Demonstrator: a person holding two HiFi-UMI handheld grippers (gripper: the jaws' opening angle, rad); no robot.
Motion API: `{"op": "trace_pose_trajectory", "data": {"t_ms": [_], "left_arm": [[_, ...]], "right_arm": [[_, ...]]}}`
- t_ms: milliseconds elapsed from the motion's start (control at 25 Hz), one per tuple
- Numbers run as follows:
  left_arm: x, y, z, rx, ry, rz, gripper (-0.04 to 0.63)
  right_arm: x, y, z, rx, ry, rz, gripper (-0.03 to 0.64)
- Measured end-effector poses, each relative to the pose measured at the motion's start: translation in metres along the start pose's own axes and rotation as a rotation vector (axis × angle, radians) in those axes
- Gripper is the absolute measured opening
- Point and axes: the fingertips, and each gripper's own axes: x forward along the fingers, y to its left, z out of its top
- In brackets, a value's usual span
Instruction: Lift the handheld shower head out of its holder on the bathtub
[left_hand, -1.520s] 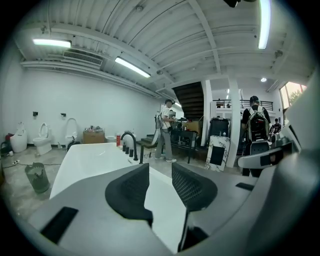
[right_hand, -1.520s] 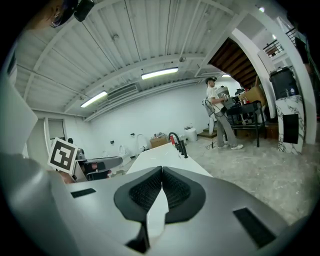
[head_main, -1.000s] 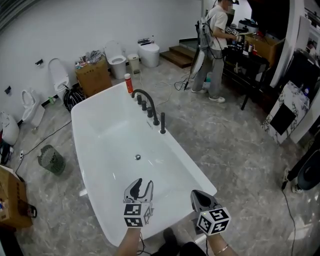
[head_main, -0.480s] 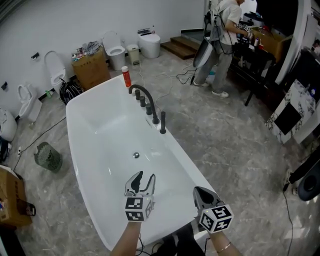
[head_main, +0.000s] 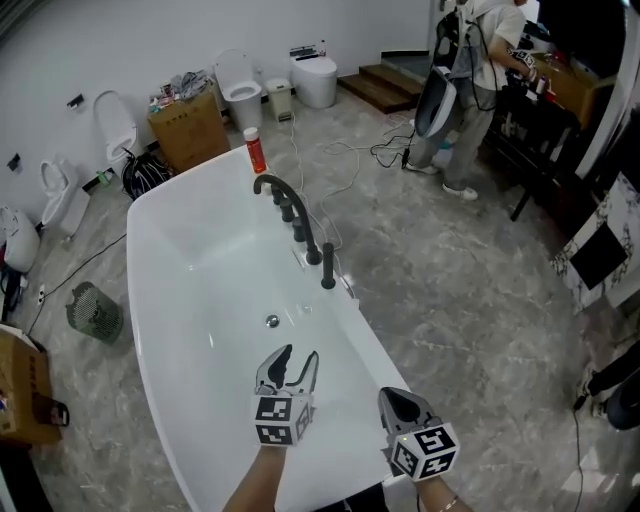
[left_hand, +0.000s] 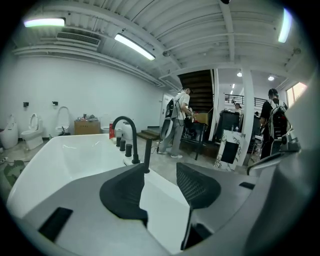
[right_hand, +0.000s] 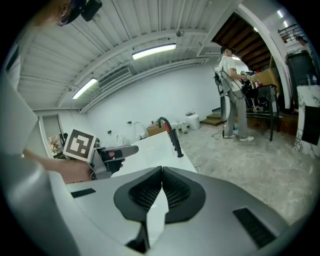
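The black handheld shower head (head_main: 327, 266) stands upright in its holder on the right rim of the white bathtub (head_main: 170, 270), just this side of the black arched faucet (head_main: 272, 187) and its knobs. My left gripper (head_main: 298, 355) hovers over the near part of the tub; its jaws are opening with nothing between them. In the left gripper view the shower head (left_hand: 148, 152) rises ahead of the left gripper (left_hand: 160, 170), still well off. My right gripper (head_main: 393, 398) hangs over the near right rim, shut and empty. In the right gripper view its pads (right_hand: 161, 170) meet, and the shower head (right_hand: 178, 145) is far ahead.
A red bottle (head_main: 255, 150) stands on the tub's far rim and the drain (head_main: 272, 321) lies in the basin. Beyond are a cardboard box (head_main: 187, 130), toilets (head_main: 240, 92), a wire bin (head_main: 95, 312), floor cables (head_main: 340, 160) and a person (head_main: 480, 60) at a dark table.
Both grippers have moved forward along the tub toward the faucet end and sunk lower. The left jaws have spread wider; the right jaws stay together.
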Motion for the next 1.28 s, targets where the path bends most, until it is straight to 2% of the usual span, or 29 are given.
{"op": "trace_pose_trajectory", "data": {"t_ms": [240, 480, 680, 1000, 1280], "left_arm": [[0.131, 0.008, -0.018, 0.019, 0.025, 0.020, 0.213], [0.227, 0.035, -0.045, 0.035, 0.055, 0.034, 0.213], [0.299, 0.043, -0.061, 0.067, 0.053, 0.058, 0.213], [0.393, 0.041, -0.079, 0.070, 0.086, 0.075, 0.225], [0.450, 0.047, -0.088, 0.052, 0.117, 0.094, 0.242]], "right_arm": [[0.081, -0.085, 0.000, -0.009, 0.024, 0.028, 0.006], [0.147, -0.128, -0.013, -0.009, 0.036, 0.038, 0.006], [0.175, -0.165, -0.030, 0.005, 0.048, 0.041, 0.006], [0.205, -0.223, -0.045, 0.012, 0.059, 0.058, 0.006], [0.221, -0.254, -0.059, 0.031, 0.068, 0.072, 0.006]]}}
